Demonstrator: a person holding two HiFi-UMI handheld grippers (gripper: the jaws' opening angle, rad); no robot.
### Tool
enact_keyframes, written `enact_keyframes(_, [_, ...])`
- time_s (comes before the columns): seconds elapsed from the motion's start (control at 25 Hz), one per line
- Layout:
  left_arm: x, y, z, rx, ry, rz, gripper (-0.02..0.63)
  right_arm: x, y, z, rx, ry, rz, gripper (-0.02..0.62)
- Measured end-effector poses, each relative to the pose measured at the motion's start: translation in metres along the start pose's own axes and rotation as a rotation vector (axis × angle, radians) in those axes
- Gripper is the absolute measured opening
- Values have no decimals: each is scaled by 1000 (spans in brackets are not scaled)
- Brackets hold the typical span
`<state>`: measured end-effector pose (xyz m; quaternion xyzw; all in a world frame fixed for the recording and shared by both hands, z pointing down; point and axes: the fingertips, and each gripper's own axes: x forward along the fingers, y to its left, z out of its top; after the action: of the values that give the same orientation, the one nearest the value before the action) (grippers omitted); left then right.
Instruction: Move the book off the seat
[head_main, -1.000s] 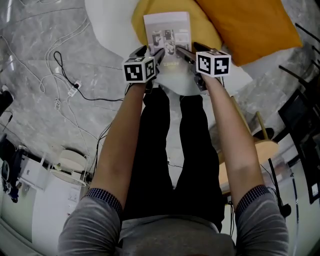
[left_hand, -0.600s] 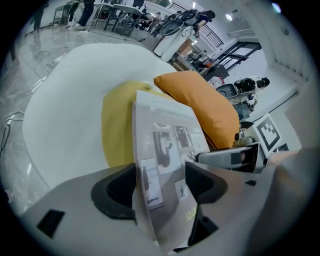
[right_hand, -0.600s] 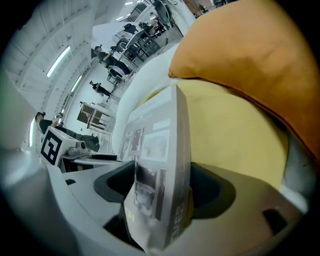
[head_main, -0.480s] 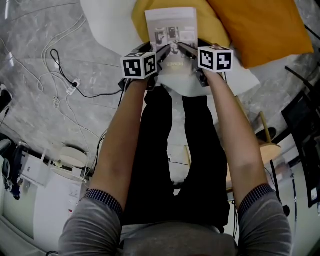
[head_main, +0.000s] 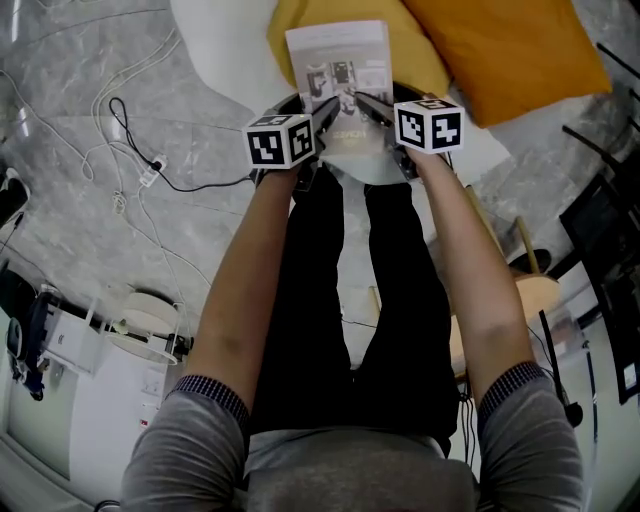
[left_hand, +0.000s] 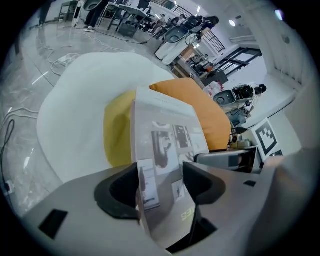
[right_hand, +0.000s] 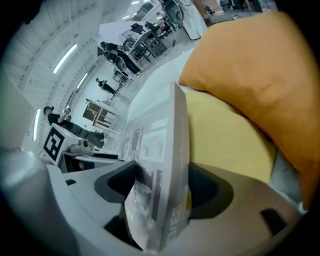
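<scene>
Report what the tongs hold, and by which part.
The book: the right tongs clamp its near right corner; the left tongs are closing on its near left corner, pads against it.

One book (head_main: 338, 60), one seat (head_main: 225, 40), two cushions (head_main: 412, 55) (head_main: 505, 45), two tools (head_main: 325, 110) (head_main: 370, 104).

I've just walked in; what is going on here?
A person holds two grippers at the near end of a book over the yellow cushion on a white seat. The right gripper is clamped on its spine; the left gripper is closing its jaws on the other side. It is not yet off the seat.
</scene>
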<state>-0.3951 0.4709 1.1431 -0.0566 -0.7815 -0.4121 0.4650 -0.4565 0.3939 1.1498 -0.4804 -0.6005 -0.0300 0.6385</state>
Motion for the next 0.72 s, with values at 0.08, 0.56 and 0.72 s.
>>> enact_keyframes(0.08, [-20,-12,3,5,-6,3,299,-17,16,2,-27,-3,1,341])
enact_keyframes(0.56, [-186,-88,67,98,-185,21,299,-138,155,58,-183,-195,24,339])
enact_keyframes(0.72, [-244,-124,89,130,-263,18,299,-187,198,72,-229,-273,36,339])
